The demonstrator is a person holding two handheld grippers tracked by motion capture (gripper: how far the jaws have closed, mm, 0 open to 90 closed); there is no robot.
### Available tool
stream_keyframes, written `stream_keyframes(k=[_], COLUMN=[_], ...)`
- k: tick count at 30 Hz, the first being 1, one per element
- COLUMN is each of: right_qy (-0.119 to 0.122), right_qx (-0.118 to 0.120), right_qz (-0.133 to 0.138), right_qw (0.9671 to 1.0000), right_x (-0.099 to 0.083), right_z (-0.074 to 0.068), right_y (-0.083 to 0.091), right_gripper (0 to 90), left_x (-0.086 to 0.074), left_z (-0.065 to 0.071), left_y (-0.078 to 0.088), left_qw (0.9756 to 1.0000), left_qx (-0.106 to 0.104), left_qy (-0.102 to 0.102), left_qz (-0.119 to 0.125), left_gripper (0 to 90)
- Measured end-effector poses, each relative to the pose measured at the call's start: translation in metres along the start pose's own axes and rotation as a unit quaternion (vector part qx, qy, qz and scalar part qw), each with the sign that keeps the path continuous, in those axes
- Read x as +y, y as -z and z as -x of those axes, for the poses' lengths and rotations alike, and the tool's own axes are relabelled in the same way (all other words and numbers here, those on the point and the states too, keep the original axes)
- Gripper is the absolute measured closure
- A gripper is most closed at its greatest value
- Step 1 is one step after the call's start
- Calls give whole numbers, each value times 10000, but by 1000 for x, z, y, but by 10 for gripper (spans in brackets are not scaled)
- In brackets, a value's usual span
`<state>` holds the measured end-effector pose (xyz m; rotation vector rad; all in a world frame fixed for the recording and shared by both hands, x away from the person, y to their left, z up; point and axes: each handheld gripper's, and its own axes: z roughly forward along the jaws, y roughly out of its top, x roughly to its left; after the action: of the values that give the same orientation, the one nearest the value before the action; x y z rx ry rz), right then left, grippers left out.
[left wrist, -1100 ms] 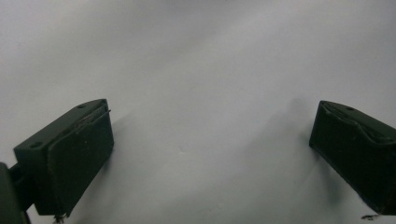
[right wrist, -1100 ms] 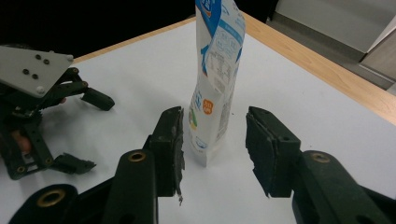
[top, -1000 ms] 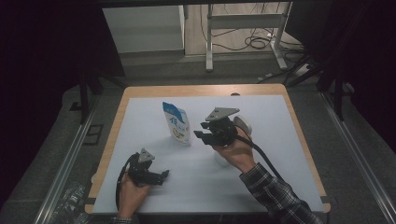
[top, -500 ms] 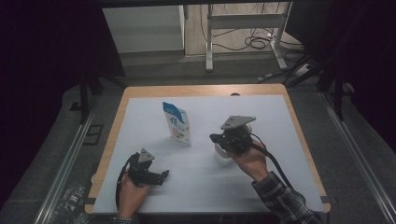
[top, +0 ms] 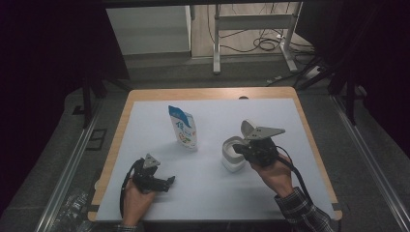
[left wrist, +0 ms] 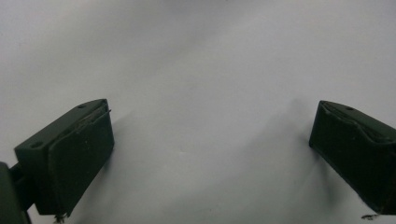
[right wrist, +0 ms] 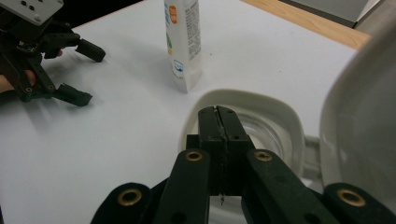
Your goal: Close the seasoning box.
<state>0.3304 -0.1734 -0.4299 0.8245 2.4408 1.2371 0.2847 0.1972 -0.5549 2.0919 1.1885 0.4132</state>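
Left gripper (top: pixel 167 182) rests near the table's front edge, jaws wide apart and empty. Right gripper (right wrist: pixel 218 122), earlier beside the pouch (top: pixel 183 127), has drawn back over the open white container (top: pixel 232 155), jaws just closed together, empty; lid work appears next.

Open mat between pouch (top: pixel 183 126) and white container (top: pixel 232 154); both block passage elsewhere.

From above, my right gripper (top: pixel 241 151) and my hand cover the near side of the white container (top: pixel 231 155), so I cannot tell what its raised lid (right wrist: pixel 362 116) hinges on. In the right gripper view the picture's edge crops that lid. The print on the pouch (top: pixel 183 126) behind the container is too small to read.
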Motion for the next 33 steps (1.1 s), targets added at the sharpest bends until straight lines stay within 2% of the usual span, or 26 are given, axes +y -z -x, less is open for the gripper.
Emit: stream_keyframes(k=[17, 33], right_qy=[-342, -687], right_qx=[-189, -598], right_qz=[33, 98], right_qw=[9992, 9958], right_x=[-32, -46], right_z=[17, 51], right_y=[28, 32], right_gripper=[891, 891], left_x=[0, 0], left_z=[0, 0], left_y=[0, 0], left_qw=[10000, 10000], left_qx=[7, 9], left_qy=[0, -3], left_qz=[0, 0], left_gripper=[3, 3])
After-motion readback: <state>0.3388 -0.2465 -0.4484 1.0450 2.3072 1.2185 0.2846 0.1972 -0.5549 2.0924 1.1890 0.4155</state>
